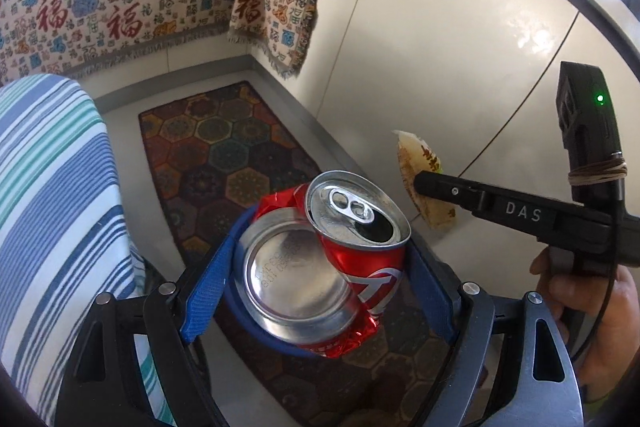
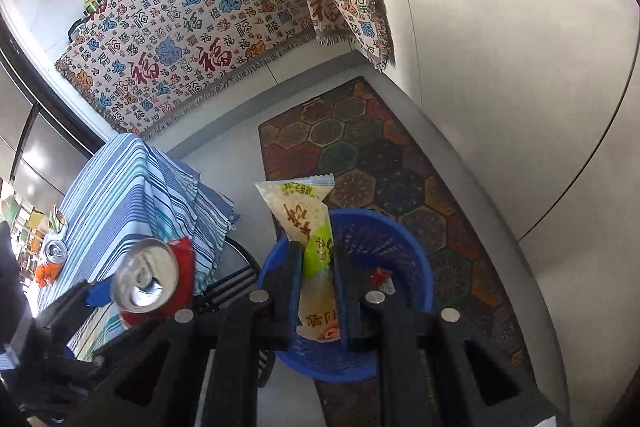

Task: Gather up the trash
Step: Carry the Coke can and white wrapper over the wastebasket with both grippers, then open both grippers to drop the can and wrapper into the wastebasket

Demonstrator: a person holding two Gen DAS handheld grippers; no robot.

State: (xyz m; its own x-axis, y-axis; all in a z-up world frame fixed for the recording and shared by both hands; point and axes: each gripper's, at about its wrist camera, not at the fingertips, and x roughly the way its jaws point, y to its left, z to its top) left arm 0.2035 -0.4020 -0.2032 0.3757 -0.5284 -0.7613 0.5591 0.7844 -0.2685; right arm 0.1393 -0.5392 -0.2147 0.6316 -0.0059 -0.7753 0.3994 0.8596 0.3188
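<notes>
My left gripper (image 1: 316, 263) is shut on a crushed red soda can (image 1: 320, 267), held in the air above the blue basket, whose rim (image 1: 256, 327) peeks out under the can. The can also shows in the right wrist view (image 2: 146, 279), left of the basket. My right gripper (image 2: 316, 291) is shut on a yellow-green snack wrapper (image 2: 308, 227), held upright directly over the blue plastic basket (image 2: 404, 239). A small red scrap (image 2: 382, 277) lies inside the basket. The right gripper and wrapper (image 1: 424, 179) also show in the left wrist view.
The basket stands on a dark hexagon-patterned rug (image 2: 380, 155). A blue-striped cloth covers a table (image 2: 124, 187) at the left, with another can (image 2: 55, 251) and an orange scrap (image 2: 46, 273) on it. A patterned blanket (image 2: 180, 27) hangs behind. White cabinet doors (image 2: 500, 67) are at right.
</notes>
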